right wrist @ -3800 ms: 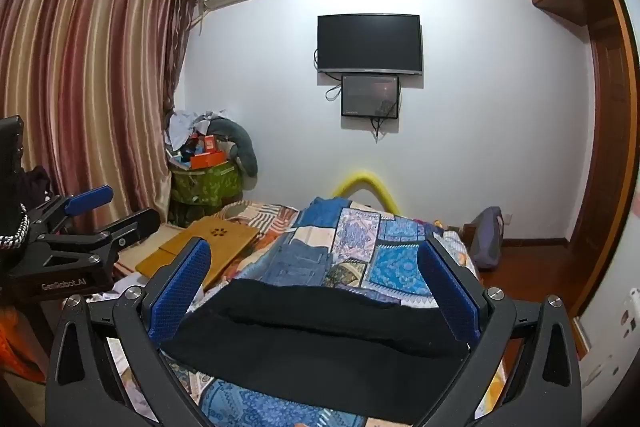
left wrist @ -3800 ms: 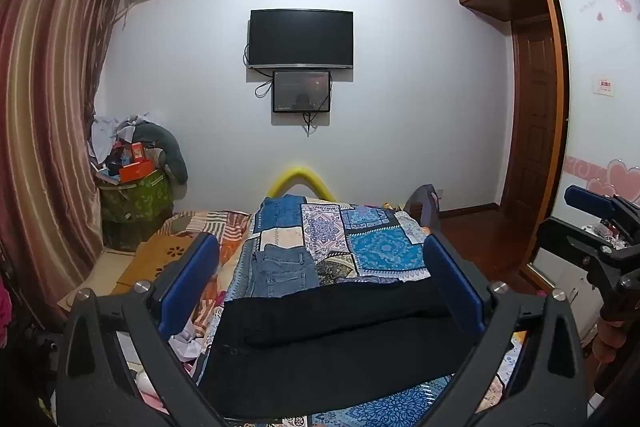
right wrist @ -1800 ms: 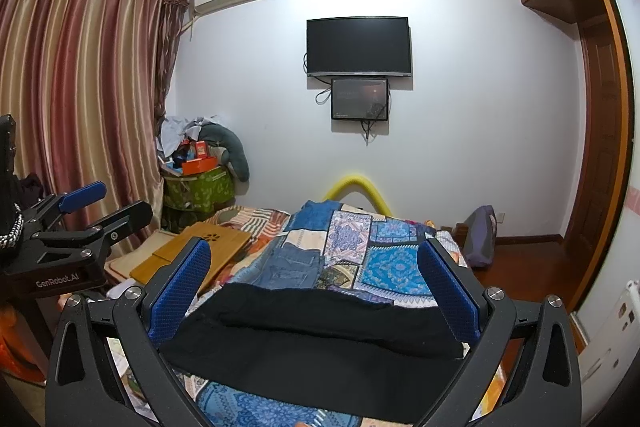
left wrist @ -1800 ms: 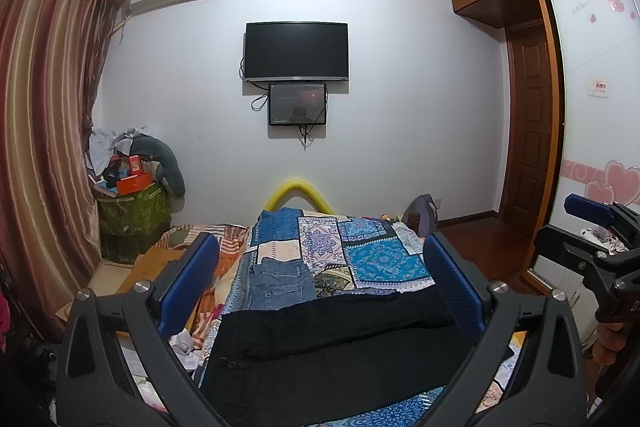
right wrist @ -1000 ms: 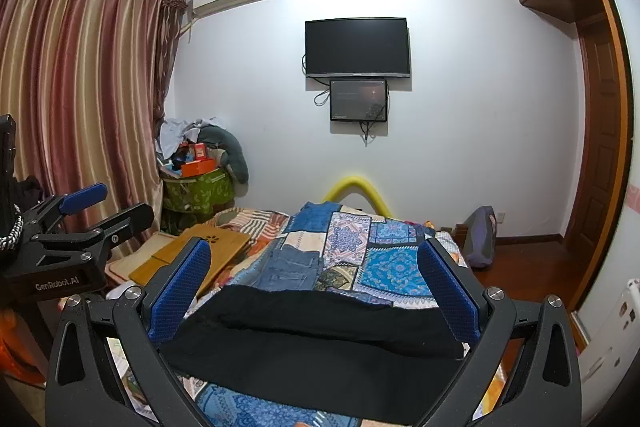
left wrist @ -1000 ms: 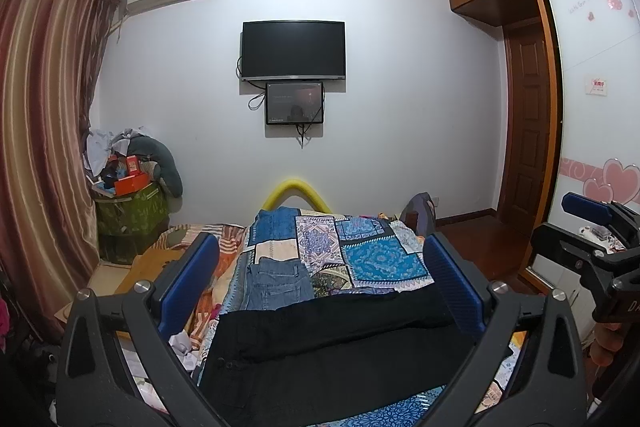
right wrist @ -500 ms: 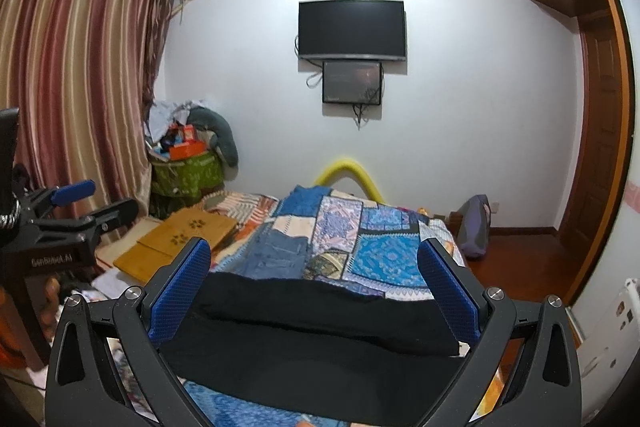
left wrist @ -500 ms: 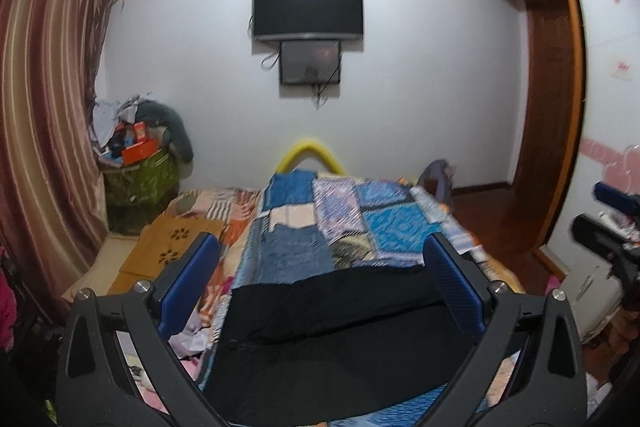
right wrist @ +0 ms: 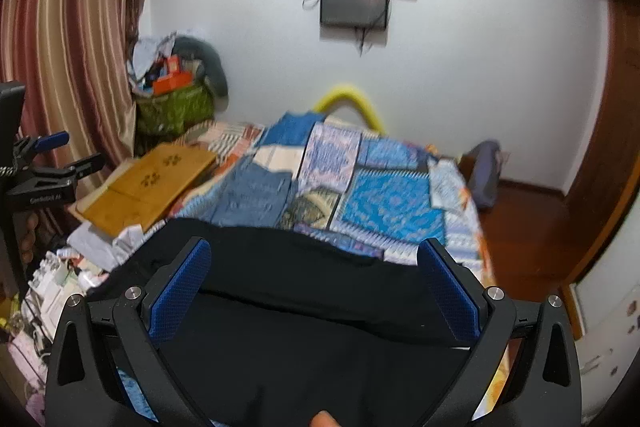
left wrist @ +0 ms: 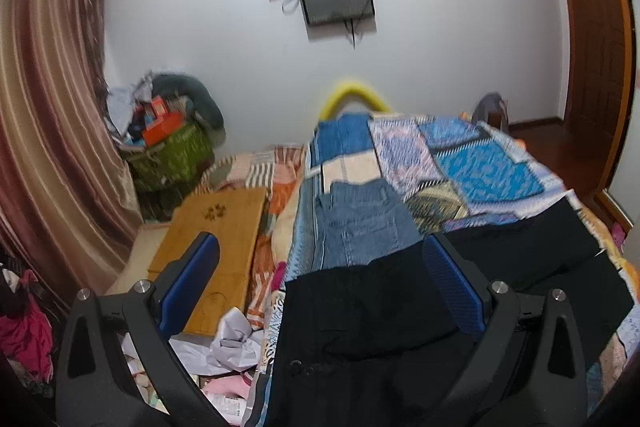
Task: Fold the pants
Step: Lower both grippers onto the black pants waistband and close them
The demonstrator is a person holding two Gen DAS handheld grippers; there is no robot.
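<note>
Pants [left wrist: 420, 311], black, lie flat across near end of bed [left wrist: 492, 163], waistband toward my left, legs running right. Far left, wooden board [left wrist: 216, 235] and paper clutter beside bed. My left gripper [left wrist: 320, 287] hovers over waistband end, fingers spread, pinching nothing. Folded jeans [left wrist: 364, 223] just behind pants. My right gripper [right wrist: 314, 291] hovers over leg end, fingers spread, empty. Risk: dark layers hard to separate; pinching single layer would skew fold. Waistband near bed edge; tug could slide pants into clutter.
</note>
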